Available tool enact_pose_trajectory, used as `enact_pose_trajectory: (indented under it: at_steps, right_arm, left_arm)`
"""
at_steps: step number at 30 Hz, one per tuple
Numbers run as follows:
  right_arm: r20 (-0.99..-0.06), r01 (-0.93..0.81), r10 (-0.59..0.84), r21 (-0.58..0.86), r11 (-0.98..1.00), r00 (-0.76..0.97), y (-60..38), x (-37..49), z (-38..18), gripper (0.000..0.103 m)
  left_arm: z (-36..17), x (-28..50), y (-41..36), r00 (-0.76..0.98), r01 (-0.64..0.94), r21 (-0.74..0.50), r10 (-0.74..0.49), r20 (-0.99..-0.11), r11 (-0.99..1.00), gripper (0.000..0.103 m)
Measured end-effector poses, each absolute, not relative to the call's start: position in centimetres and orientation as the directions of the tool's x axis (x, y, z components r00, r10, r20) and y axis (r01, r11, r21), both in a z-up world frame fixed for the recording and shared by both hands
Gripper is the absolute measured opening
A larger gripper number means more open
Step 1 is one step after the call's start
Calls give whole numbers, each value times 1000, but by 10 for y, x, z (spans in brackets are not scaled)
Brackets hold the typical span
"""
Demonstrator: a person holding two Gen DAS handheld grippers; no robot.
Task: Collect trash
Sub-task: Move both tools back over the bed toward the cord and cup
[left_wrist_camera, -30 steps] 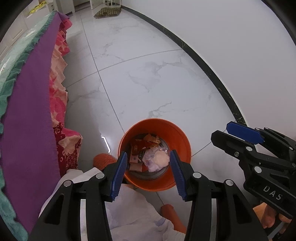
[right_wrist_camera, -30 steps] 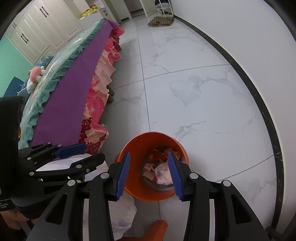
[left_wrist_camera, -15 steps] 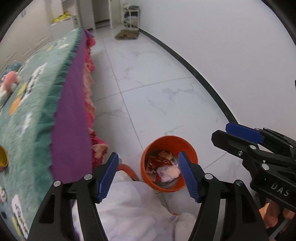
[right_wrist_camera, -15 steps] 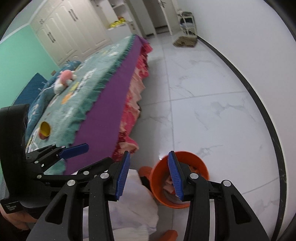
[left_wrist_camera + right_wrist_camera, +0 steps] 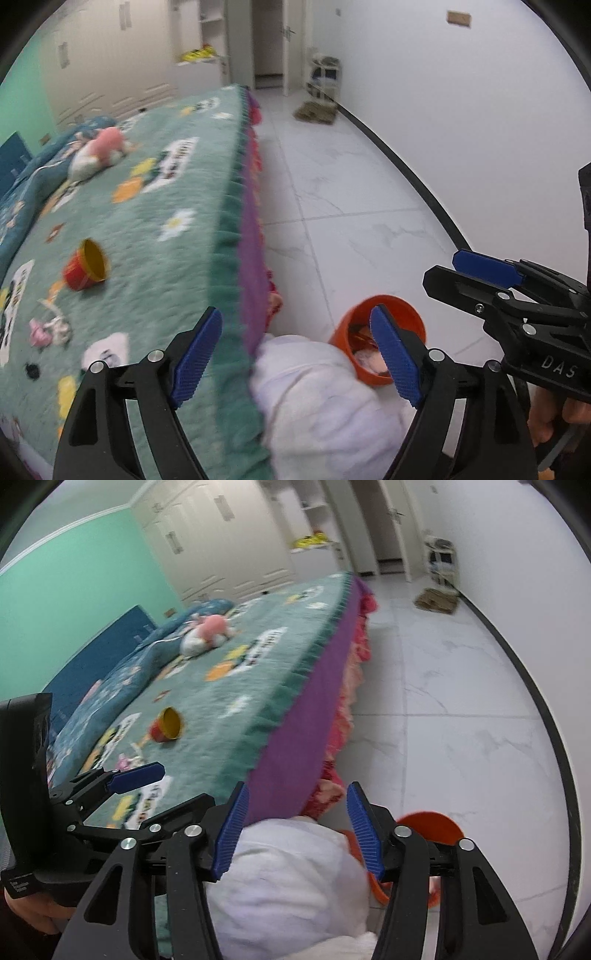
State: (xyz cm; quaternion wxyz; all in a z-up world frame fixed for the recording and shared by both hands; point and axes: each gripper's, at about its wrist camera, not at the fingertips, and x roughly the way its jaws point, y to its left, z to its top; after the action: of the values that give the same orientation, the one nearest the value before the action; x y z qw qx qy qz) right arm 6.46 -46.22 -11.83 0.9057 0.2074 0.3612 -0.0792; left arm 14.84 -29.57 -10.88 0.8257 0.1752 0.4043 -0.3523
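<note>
Both claws stand spread with nothing between the pads, their jaws having just been opening: left gripper (image 5: 295,354), right gripper (image 5: 297,827). Beside the bed (image 5: 155,206), the orange bin (image 5: 388,325) sits on the floor, half hidden behind a pad and the person's white-clad knee (image 5: 317,387). Trash inside the bin (image 5: 369,360) is barely visible. On the bed, a red-and-yellow cup (image 5: 86,269) lies tipped; smaller scraps (image 5: 48,326) nearby blur.

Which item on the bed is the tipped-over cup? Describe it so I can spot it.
On the green patterned bedspread, well short of the pink plush toy, lies a small red cup with a yellow inside. It is the only round, open-mouthed thing among flat scraps.
</note>
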Motion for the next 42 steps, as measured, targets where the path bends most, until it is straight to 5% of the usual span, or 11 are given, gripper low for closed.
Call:
enact_pose_trajectory:
  at_steps: [22, 42]
  right_arm:
    - [-681, -96, 248, 253, 963, 689, -273, 182, -85, 61]
    - [-725, -210, 327, 251, 945, 607, -205, 278, -107, 61]
  left_arm:
    - [-84, 204, -111, 598, 407, -28, -289, -748, 913, 82]
    - [-112, 270, -28, 570, 223, -62, -182, -801, 973, 82]
